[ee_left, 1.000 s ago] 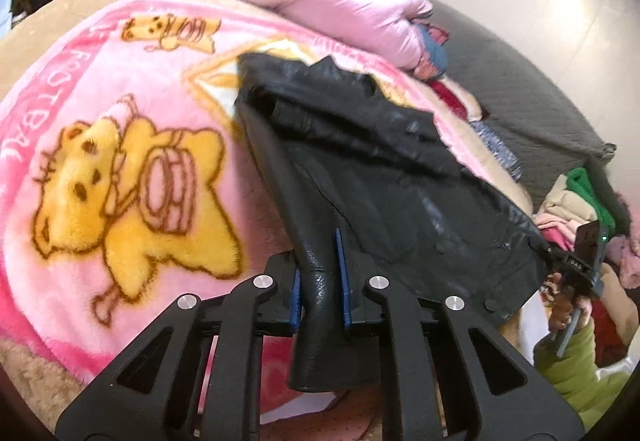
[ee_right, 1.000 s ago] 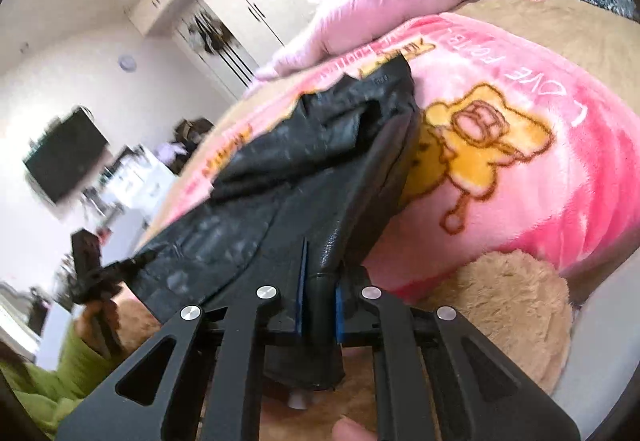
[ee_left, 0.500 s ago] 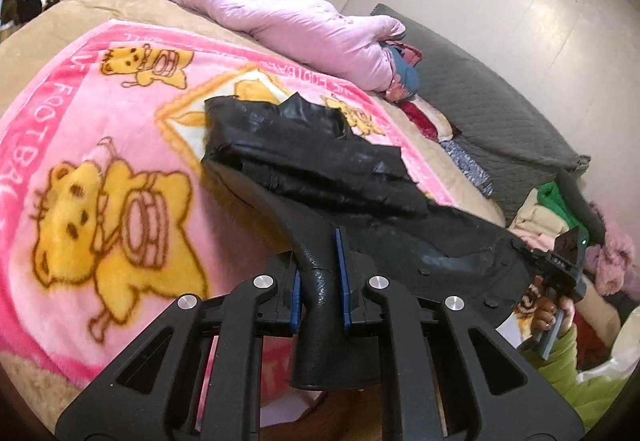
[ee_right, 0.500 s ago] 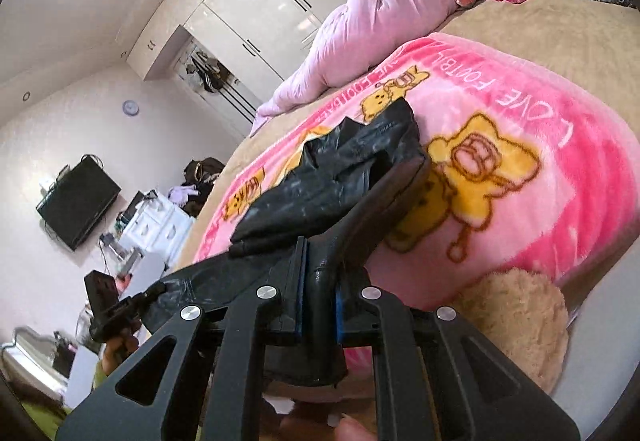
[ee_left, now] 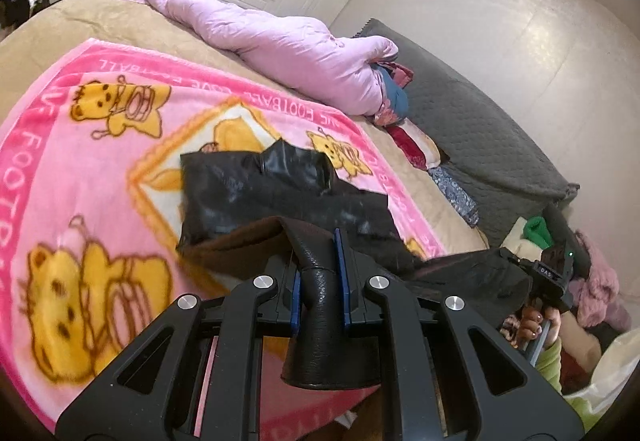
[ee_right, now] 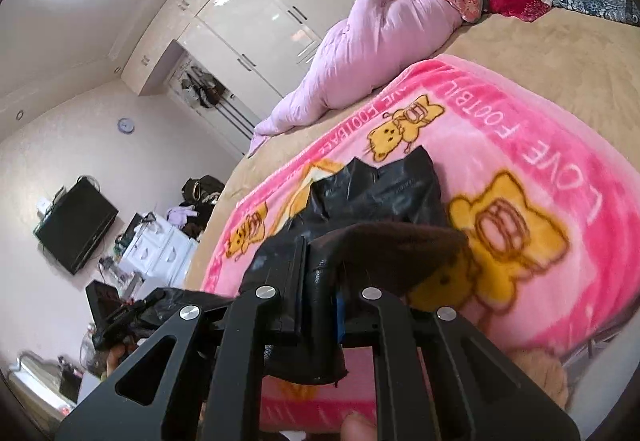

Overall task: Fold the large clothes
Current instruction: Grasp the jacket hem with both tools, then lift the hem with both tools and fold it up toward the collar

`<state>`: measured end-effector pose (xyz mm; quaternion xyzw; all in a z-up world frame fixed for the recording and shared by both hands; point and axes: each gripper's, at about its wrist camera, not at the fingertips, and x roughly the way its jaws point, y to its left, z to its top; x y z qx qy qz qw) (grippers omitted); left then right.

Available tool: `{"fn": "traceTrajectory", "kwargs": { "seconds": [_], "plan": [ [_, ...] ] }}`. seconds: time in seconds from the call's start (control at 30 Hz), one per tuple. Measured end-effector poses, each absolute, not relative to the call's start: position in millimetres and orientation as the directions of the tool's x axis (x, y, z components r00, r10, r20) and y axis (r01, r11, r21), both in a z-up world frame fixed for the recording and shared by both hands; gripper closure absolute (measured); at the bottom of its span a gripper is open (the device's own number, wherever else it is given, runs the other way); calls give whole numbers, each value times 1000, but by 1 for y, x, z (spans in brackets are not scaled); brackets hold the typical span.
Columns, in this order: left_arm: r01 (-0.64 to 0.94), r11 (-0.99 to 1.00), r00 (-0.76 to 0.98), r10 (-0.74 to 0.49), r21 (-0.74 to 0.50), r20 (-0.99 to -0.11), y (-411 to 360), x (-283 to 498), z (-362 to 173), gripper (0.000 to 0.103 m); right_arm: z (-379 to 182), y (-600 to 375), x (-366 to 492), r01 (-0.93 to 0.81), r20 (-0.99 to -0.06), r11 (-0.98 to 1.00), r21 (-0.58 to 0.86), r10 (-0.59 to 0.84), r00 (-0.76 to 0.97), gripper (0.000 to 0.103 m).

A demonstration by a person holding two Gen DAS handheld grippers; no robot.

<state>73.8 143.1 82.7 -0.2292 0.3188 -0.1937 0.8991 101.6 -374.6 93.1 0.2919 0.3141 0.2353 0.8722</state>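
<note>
Left wrist view: left gripper [ee_left: 320,277] pinches the black leather jacket [ee_left: 280,197] hem; right gripper [ee_right: 318,297] clamps its other corner. Lifted edge hangs over the pink blanket [ee_left: 80,169], with bare beige bed [ee_right: 560,53] beyond.

Left gripper [ee_left: 320,273] clamped tight on a fold of the black jacket [ee_left: 280,193], tilted somewhat downward, raised above the jacket's flat part. Right gripper [ee_right: 318,289] likewise pinched shut on another fold of the jacket, angled down above it. Right hand [ee_left: 536,325] wrapped around its gripper's handle, green sleeve [ee_left: 554,361] below, beside the jacket's edge.
</note>
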Motion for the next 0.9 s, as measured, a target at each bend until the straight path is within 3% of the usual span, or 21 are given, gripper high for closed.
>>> {"fn": "traceTrajectory", "kwargs": {
  "seconds": [0.37, 0.9],
  "plan": [
    [129, 809, 719, -475, -574, -508, 152, 147, 83, 94, 101, -361, 190, -158, -449, 731, 664, 558, 697, 91],
    [1, 812, 682, -427, -583, -593, 161, 222, 40, 91, 57, -352, 275, -18, -564, 784, 620, 462, 684, 91]
  ]
}}
